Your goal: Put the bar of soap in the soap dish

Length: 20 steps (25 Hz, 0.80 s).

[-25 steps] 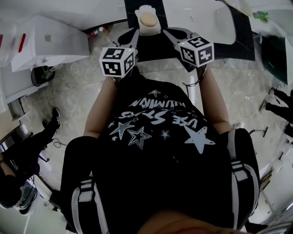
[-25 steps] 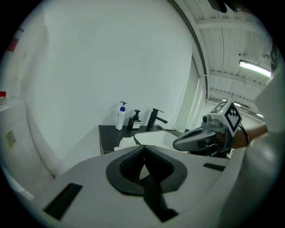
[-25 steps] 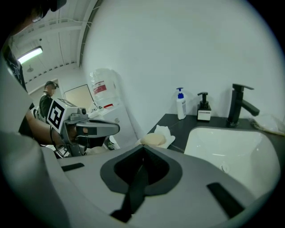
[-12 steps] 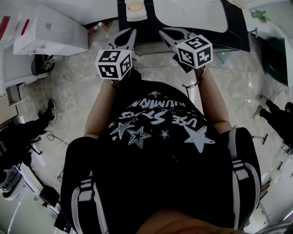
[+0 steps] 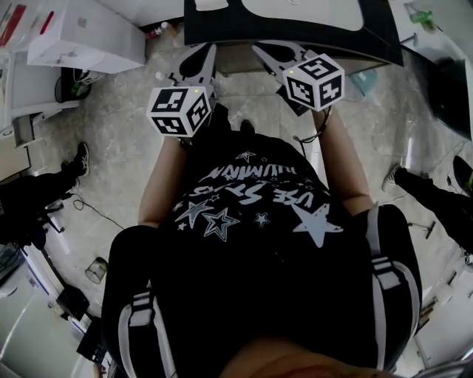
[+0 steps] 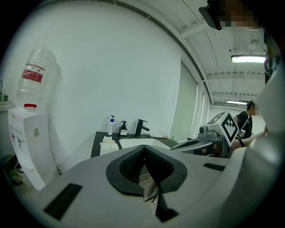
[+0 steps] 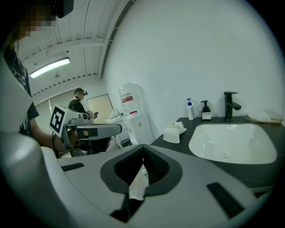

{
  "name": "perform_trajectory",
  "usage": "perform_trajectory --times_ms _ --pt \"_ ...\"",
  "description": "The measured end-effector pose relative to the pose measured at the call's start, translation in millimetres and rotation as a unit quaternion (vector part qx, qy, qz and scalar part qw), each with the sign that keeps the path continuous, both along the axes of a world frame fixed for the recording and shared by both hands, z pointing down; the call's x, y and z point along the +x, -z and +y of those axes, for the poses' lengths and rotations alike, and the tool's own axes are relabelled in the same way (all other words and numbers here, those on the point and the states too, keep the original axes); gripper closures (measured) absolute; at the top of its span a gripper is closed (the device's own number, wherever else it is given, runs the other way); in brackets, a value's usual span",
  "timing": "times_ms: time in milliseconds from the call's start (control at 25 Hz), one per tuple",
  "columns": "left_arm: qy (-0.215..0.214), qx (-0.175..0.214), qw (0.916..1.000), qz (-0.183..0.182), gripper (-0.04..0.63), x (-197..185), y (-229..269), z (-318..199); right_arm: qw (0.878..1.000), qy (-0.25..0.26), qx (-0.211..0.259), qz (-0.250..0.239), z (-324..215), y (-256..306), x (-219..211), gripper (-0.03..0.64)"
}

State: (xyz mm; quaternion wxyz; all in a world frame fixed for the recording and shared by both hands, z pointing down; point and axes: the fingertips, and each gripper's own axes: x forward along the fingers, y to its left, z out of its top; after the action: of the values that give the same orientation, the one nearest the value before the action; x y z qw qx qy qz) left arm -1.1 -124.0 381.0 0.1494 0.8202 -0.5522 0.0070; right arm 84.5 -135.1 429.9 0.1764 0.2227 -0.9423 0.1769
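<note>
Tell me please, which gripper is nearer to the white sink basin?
Right. The right gripper ends just before the counter edge, at the left front corner of the sink basin. The left gripper is further left, facing the counter beside the basin.

Bright, even ceiling light (image 6: 247,58); strong fisheye bending at edges.

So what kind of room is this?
Probably a washroom corner inside a bigger lab or workshop: a white sink with a black tap on a dark counter, pump bottles beside it, and a water cooler nearby.
</note>
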Motion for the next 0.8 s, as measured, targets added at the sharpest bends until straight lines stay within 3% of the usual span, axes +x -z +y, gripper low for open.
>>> perform_trajectory --times_ms 280,800 --pt "-0.001 -0.003 0.9999 -0.014 0.584 7.2 4.5 27.9 0.998 -0.012 0.042 -0.051 15.1 14.1 3.1 0.610" --pt "-0.006 -0.013 0.9997 0.018 0.584 -13.2 -2.5 92.4 0.998 -0.021 0.052 -0.037 82.5 18.1 -25.9 0.610"
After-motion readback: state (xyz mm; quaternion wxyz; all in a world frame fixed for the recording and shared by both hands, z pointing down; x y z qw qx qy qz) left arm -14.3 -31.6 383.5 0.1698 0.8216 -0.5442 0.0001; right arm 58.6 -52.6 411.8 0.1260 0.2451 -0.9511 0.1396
